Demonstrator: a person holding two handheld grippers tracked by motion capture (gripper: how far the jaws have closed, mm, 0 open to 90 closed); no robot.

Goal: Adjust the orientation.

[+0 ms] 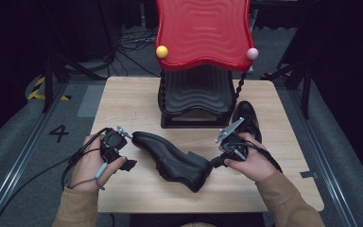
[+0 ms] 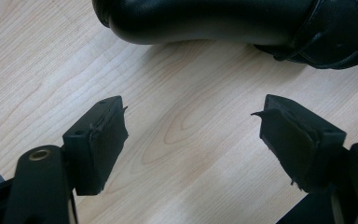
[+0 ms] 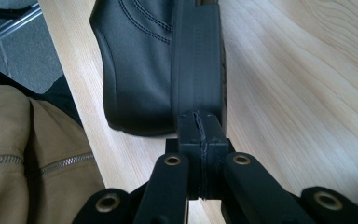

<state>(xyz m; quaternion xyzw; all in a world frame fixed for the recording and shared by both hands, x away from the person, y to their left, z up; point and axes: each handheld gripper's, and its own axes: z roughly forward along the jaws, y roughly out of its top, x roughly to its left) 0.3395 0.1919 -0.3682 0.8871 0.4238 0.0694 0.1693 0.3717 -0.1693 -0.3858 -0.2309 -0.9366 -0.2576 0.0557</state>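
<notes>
Pale wood table [image 1: 123,99] in a dark room, cables on the floor behind it, and a red wavy-topped stand [image 1: 202,33] on a black base sitting at the far middle. So that's the setting.

One black leather shoe [image 1: 170,156] lies on its side across the near middle of the table, toe pointing far-left, heel toward the near right. A second black shoe [image 1: 246,118] sits just right of the stand's base, beyond the right hand.

Left gripper [image 1: 123,151] sits just near-left of the toe with its jaws spread wide, nothing between them; in the left gripper view the toe is right there past the tips, not touched. Right gripper [image 1: 213,163] is at the heel end with jaws pressed fully together, and in the right gripper view the closed tips butt up against the heel block. Nothing is pinched that I can see.

Handling-wise, my guess: polished leather toe is smooth and rounded, so pads could slide off it. The upper will squash some, while the sole and heel are stiff. I'd grab at the collar edge or across the sole near the heel. Looks moderately light, not fragile.

Room: plenty of bare table left of the shoe and some on the near side, but the near edge isn't far from the heel, and the stand blocks the far side.
</notes>
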